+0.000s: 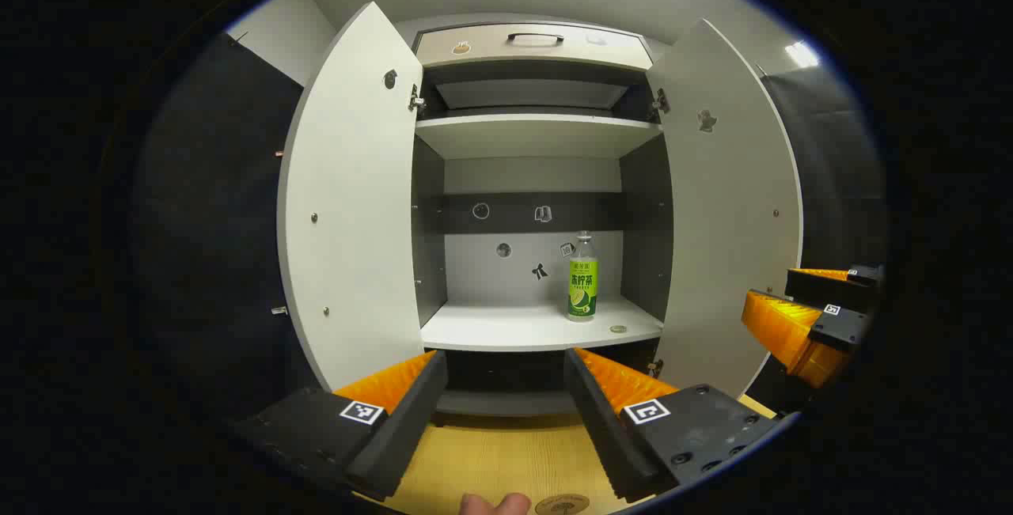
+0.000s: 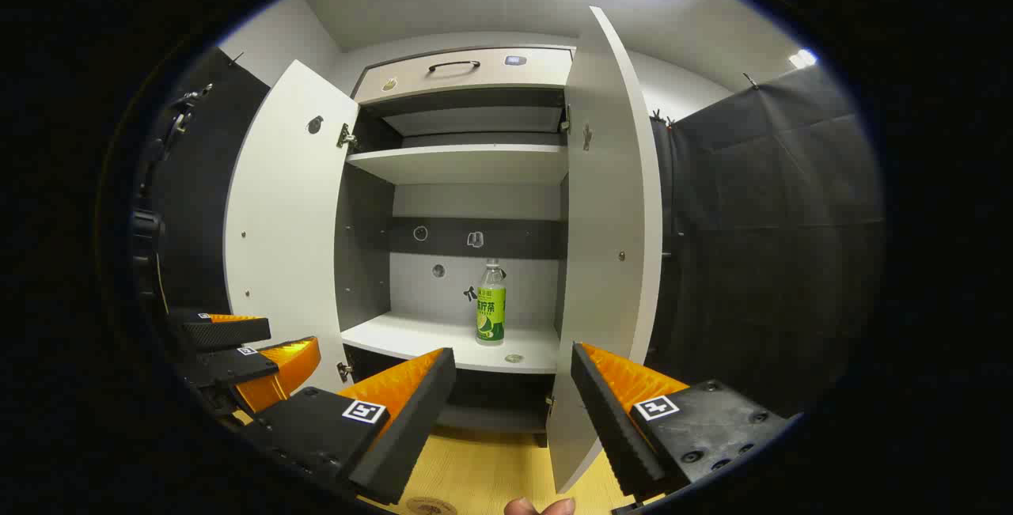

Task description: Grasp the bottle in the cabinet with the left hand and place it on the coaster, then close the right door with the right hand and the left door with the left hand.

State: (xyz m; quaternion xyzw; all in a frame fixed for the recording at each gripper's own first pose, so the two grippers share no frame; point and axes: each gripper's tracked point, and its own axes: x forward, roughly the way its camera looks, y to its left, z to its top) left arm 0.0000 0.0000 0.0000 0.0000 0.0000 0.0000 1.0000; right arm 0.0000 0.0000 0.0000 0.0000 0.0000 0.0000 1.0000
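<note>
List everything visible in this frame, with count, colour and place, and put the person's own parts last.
cabinet: 1, white with dark grey interior, straight ahead, both doors open
left door: 1, white, swung open
right door: 1, white, swung open
drawer: 1, beige with dark handle, top of cabinet
bottle: 1, clear with green label, upright on lower shelf, right side
coaster: 1, brown, round, on the wooden table near bottom edge
table: 1, light wood, below cabinet
left gripper: 1, jaws open, empty
right gripper: 1, jaws open, empty
fingertip: 1, bottom edge
</note>
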